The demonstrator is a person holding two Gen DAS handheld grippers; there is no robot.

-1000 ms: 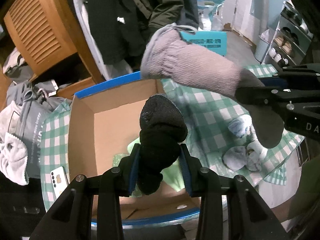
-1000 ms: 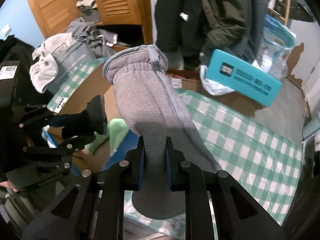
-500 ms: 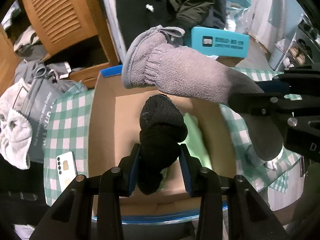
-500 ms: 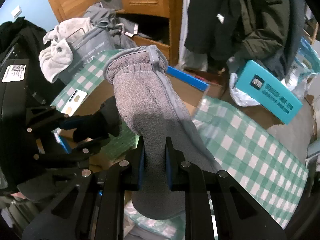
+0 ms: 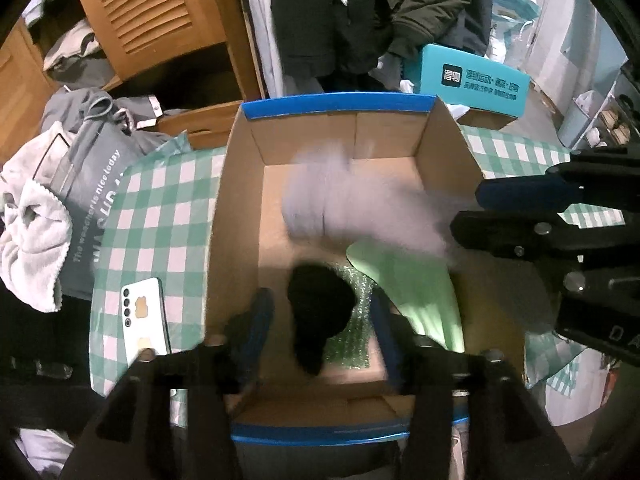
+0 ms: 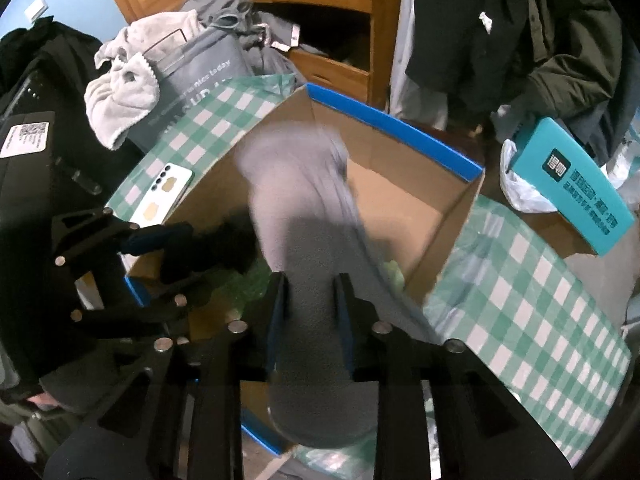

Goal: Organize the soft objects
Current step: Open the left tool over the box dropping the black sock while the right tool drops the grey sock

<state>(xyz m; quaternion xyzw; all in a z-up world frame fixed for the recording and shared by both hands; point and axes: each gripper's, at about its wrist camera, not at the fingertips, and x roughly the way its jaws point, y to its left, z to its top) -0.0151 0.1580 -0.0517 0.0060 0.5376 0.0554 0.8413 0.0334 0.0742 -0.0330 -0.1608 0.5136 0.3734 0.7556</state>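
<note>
A blue-rimmed cardboard box (image 5: 336,105) stands open on the green checked cloth; it also shows in the right wrist view (image 6: 392,128). My left gripper (image 5: 322,308) is open above the box, and the black sock (image 5: 320,304) sits loose between its spread fingers, blurred. My right gripper (image 6: 310,300) has its jaws parted around the grey fleece glove (image 6: 304,208), which is blurred over the box; the glove also shows in the left wrist view (image 5: 340,204). A green soft item (image 5: 412,280) and bubble wrap lie on the box floor.
A white phone (image 5: 146,316) lies on the cloth left of the box. A grey bag with a towel (image 5: 36,240) sits further left. A teal carton (image 5: 476,80) stands behind the box. Wooden cabinets and hanging coats fill the back.
Both grippers moved over the box and opened. The black sock and the grey glove have come loose and are blurred, dropping toward the box floor.
</note>
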